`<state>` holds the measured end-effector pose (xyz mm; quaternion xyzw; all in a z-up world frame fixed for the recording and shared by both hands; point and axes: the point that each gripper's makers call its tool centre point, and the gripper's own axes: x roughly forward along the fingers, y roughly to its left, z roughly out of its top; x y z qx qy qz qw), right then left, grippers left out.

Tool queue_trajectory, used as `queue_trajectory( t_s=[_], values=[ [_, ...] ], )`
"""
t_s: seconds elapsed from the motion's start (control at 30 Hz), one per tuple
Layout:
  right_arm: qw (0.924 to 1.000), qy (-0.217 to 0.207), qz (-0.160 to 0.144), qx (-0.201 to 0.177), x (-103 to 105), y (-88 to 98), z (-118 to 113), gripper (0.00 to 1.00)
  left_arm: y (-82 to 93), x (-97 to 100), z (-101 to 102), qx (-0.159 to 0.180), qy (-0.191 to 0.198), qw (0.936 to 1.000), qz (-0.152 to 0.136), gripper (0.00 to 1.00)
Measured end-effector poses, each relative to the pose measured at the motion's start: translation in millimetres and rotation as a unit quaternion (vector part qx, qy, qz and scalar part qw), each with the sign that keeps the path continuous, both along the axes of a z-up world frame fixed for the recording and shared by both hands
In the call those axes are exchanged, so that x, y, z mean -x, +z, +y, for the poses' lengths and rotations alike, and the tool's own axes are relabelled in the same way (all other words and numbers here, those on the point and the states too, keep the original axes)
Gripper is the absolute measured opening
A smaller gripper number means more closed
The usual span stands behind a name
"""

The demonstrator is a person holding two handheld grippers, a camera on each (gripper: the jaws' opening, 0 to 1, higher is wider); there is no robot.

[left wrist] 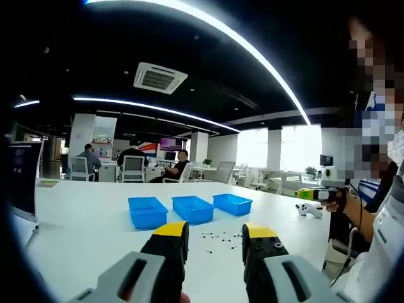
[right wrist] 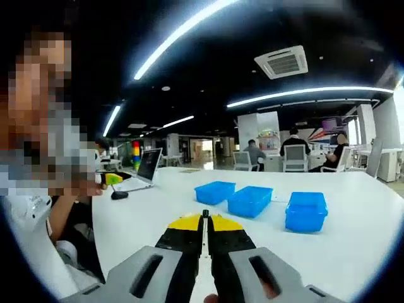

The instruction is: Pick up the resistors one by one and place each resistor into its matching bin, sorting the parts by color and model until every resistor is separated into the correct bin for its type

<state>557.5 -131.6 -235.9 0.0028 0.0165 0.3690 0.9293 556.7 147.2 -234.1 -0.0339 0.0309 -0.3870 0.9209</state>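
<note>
So the left gripper (left wrist: pixel 214 235) has its jaws spread and empty, and the resistors (left wrist: pixel 222 238) lie scattered on the white table (left wrist: pixel 82 214) just ahead, right between the tips. They're too tiny to tell which way each one points. The right gripper (right wrist: pixel 205 222) is pinched closed with nothing in it, so left looks like the nearer one. Three blue bins (left wrist: pixel 189 209) sit in a row just past the pile, nothing blocking. There's a laptop (right wrist: pixel 144 169) off at the table's edge.

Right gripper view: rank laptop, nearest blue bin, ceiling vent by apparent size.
1. Nearest blue bin, on the right of the row: largest.
2. Ceiling vent and laptop: they look about alike, so no ranking between them.
All three sit at different depths, so this is apparent size only.
</note>
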Motion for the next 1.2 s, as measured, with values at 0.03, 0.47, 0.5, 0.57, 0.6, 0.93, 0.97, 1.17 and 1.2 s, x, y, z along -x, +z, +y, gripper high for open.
queue_trajectory(
  t_s=[0.03, 0.47, 0.5, 0.57, 0.6, 0.93, 0.97, 1.17, 1.2],
  values=[
    [1.0000, -0.001, -0.001, 0.003, 0, 0.1, 0, 0.06, 0.3, 0.2, 0, 0.000, 0.000, 1.0000, -0.001, 0.36],
    [0.9997, 0.016, 0.003, 0.020, -29, 16.9, 31, 0.06, 2.1, 2.5, -2, 0.000, -0.002, 1.0000, -0.002, 0.36],
    [0.9996, 0.018, 0.004, 0.020, -34, 19.1, 36, 0.06, 2.4, 3.1, -2, 0.001, -0.002, 1.0000, -0.003, 0.36],
    [0.9996, 0.022, 0.014, 0.012, -44, 22.1, 46, 0.06, 3.0, 3.9, -2, 0.001, -0.001, 1.0000, -0.004, 0.36],
    [0.9990, 0.026, 0.035, -0.010, -48, 23.3, 53, 0.06, 3.4, 4.3, -1, 0.001, -0.001, 1.0000, -0.004, 0.36],
    [0.9971, 0.062, 0.041, -0.013, -108, 38.3, 128, 0.06, 7.0, 5.4, 0, 0.005, 0.001, 1.0000, -0.008, 0.36],
    [0.9971, 0.062, 0.042, -0.016, -115, 38.6, 137, 0.06, 7.0, 5.5, 0, 0.005, 0.001, 1.0000, -0.007, 0.36],
    [0.9968, 0.057, 0.052, 0.021, -178, 30.1, 186, 0.06, 9.4, 7.0, 1, 0.007, -0.001, 0.9999, -0.010, 0.36],
    [0.9966, 0.056, 0.053, 0.028, -188, 29.2, 193, 0.06, 10.3, 6.8, 2, 0.009, 0.000, 0.9999, -0.011, 0.36]
  ],
)
